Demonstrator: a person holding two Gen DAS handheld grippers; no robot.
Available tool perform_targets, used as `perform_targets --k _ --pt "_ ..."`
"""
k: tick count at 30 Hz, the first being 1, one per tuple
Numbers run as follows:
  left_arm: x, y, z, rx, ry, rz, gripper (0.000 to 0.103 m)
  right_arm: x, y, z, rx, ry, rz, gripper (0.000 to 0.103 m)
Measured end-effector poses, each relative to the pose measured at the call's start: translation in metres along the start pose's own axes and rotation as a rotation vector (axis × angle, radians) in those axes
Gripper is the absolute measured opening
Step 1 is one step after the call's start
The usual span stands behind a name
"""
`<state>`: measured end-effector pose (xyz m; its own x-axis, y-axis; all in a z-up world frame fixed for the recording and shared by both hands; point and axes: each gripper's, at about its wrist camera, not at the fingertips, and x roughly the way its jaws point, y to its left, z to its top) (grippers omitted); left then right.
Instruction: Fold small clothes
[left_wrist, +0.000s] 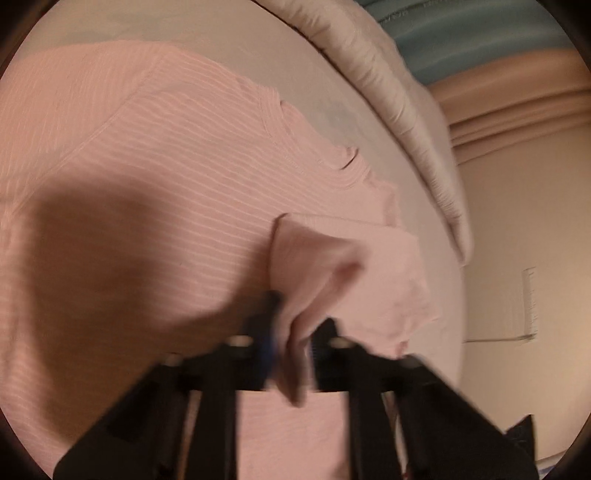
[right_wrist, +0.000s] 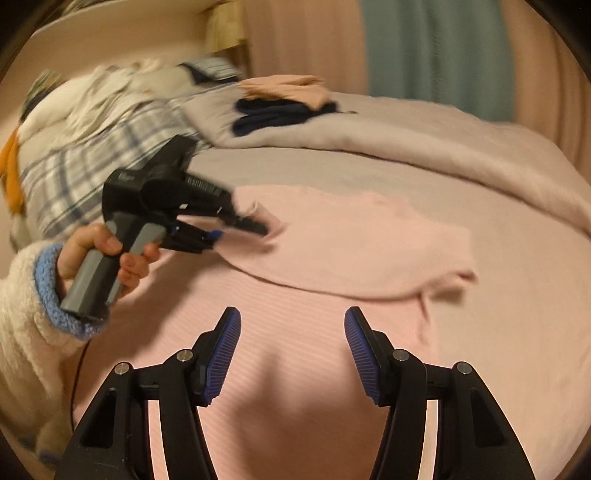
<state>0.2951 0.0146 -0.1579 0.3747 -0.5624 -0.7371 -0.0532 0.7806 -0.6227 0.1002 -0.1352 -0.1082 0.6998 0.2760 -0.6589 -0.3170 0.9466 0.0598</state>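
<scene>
pinching a sleeve of the pink shirt, the left gripper had its jaws pressed together on a bunched fold of fabric. the shirt lay flat on the bed, its collar end away from that gripper. in the right wrist view the left gripper sat over the shirt's upper left part, with the sleeve laid across the body toward the right. the right gripper hovered above the shirt's lower part, jaws spread wide, holding nothing. judged from this, the left gripper was nearer the fold line and the coming move was to lay the sleeve down flat. other clothes lay well apart at the far side.
</scene>
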Motion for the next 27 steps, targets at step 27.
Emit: perform_targets --k 27 --pt "-0.111 0.086 0.027 -0.139 -0.369 0.285 0.005 0.048 -0.015 0.032 0.062 0.026 -0.01 0.059"
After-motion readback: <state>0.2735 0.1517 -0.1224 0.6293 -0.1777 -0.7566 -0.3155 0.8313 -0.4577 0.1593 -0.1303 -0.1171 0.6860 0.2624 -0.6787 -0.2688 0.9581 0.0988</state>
